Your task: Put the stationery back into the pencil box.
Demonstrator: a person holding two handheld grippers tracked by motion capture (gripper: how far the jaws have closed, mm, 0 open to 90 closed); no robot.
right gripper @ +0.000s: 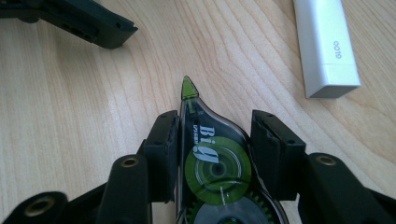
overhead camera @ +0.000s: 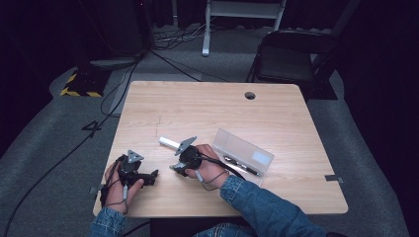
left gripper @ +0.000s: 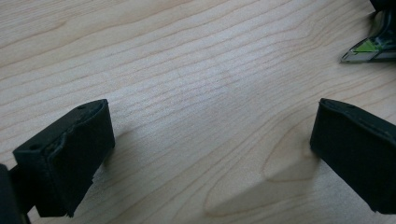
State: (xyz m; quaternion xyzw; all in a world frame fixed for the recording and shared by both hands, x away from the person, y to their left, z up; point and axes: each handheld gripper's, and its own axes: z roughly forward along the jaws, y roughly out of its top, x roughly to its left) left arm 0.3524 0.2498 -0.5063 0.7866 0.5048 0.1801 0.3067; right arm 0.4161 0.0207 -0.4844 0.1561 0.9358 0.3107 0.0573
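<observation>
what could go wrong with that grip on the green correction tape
1. The right tongs clamp the green clear-shelled correction tape dispenser by its curved sides, which taper toward the tip; it may squirt forward or twist.
2. Its pointed green tip sits low over the wooden table and may drag when moved.
3. The white glue stick lies close beside it, and a swing that way might knock it rolling.

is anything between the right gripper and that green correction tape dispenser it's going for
Nothing visible. The correction tape dispenser already sits between the right gripper jaws, both black pads against its sides. The white glue stick lies off to one side.
</observation>
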